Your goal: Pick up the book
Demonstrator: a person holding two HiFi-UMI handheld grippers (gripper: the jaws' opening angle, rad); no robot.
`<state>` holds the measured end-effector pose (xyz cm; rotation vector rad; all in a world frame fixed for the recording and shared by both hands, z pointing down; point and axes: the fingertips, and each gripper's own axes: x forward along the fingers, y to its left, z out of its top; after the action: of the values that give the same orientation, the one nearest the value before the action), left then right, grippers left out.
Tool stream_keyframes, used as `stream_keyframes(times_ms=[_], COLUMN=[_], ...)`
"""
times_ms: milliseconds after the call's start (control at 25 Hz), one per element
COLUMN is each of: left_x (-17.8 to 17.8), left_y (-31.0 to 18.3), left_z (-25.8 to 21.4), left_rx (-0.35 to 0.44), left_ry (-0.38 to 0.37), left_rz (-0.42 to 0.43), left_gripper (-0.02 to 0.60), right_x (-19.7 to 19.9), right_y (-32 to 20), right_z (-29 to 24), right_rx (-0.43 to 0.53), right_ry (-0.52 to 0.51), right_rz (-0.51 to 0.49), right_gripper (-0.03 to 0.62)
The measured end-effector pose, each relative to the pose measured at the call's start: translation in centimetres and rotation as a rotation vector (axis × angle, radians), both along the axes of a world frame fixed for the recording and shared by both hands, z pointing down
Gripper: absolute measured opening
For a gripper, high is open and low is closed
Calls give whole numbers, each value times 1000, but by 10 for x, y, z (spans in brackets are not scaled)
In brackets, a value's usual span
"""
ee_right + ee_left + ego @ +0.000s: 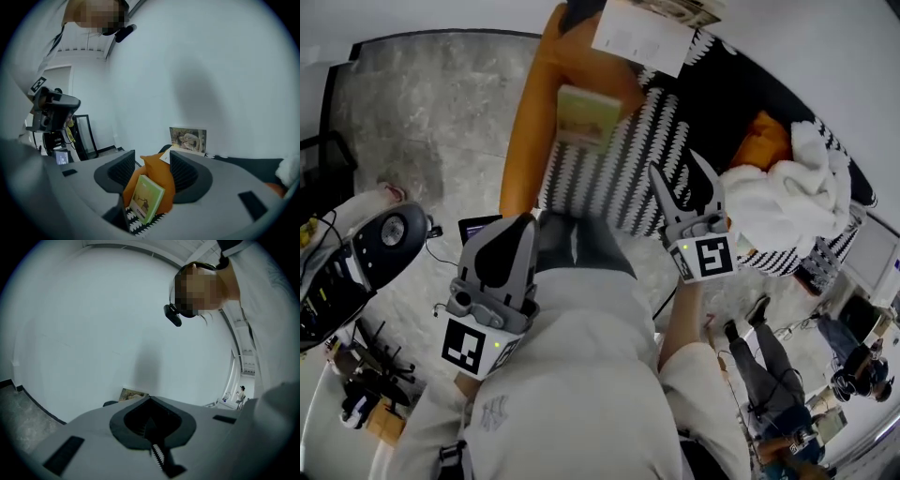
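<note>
Right tongs (680, 171) gape wide, empty; left tongs (517, 234) are closed on nothing. The book (146, 198) leans against an orange cushion (159, 169) just ahead of the right tongs. It looks thin, stiff and light, so pinch its free upper edge.

i can't read any text here; print on the book (587, 114) and the white sheet (639, 37) beyond it is too blurred.
</note>
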<state>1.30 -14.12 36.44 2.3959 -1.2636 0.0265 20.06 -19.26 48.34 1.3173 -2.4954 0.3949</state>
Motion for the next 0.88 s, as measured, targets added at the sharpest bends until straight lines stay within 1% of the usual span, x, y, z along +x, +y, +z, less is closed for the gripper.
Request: stream_keyframes(times_ms=[80, 240, 360, 440, 600, 760, 880], left_x=[3, 2, -1, -4, -7, 0, 0], left_y=[7, 20, 23, 29, 45, 69, 72], left_z=[14, 36, 46, 59, 93, 118, 127], left_rx=[-37, -123, -154, -189, -265, -377, -381], left_ry=[-10, -15, -6, -3, -1, 22, 32], left_rz=[-6, -60, -118, -150, -172, -190, -221], left_gripper=[9, 9, 9, 9, 9, 9, 9], right_x=[2, -8, -20, -27, -38, -38, -44], right_y=[-19, -45, -55, -60, -73, -82, -78], right_z=[24, 80, 129, 165, 227, 274, 300], right_rx=[-22, -74, -158, -220, -278, -329, -360], right_ry=[7, 26, 3, 2, 40, -6, -39], right_rz=[-23, -105, -183, -237, -330, -366, -422], right_gripper=[233, 245, 258, 275, 285, 285, 284])
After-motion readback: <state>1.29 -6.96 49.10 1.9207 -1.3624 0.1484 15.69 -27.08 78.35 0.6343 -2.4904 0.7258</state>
